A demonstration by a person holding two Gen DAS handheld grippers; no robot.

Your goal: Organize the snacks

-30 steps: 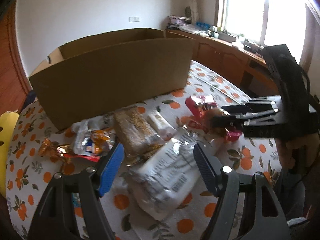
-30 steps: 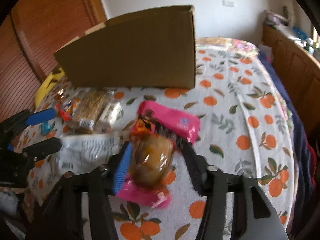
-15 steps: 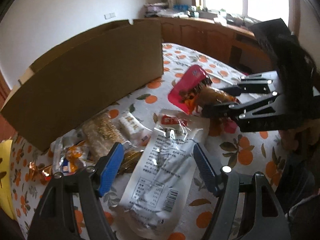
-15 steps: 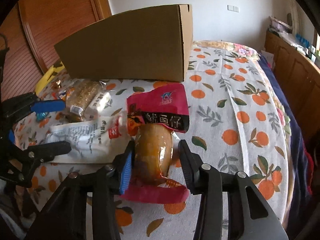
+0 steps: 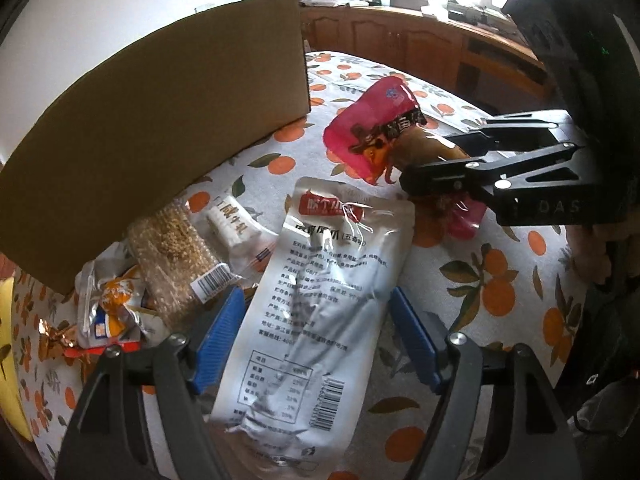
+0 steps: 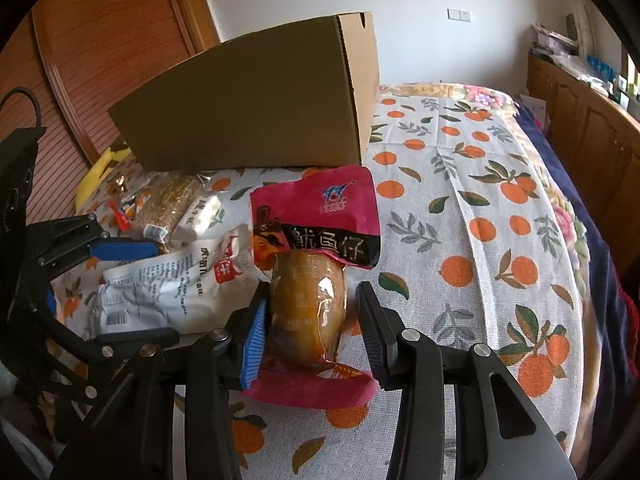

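A white printed pouch (image 5: 328, 280) lies lengthwise between the blue pads of my left gripper (image 5: 316, 300). The jaws are opening, with the pads at the pouch's two long edges. The right wrist view shows the same pouch (image 6: 172, 284) buckled between the left gripper (image 6: 166, 291) fingers. My right gripper (image 6: 312, 296) is shut on a pink pouch (image 6: 320, 208), squeezing its clear brown-filled lower half, and the pink top stands up. From the left wrist view the right gripper (image 5: 432, 160) holds that pink pouch (image 5: 372, 120) just right of the white one. A brown cardboard box (image 5: 160, 128) stands behind.
Left of the white pouch lie a grain bar (image 5: 172, 248), a small white bar (image 5: 232, 224) and an orange-and-silver packet (image 5: 108, 304), all in front of the box (image 6: 248, 112). The orange-print tablecloth (image 6: 480, 200) stretches right. A yellow object (image 5: 8, 360) sits at the far left, wooden cabinets (image 5: 420, 48) behind.
The left gripper has swung and sunk closer over the white pouch, which now lies flatter between its pads. The pink pouch in the right gripper has tipped up from flat to standing.
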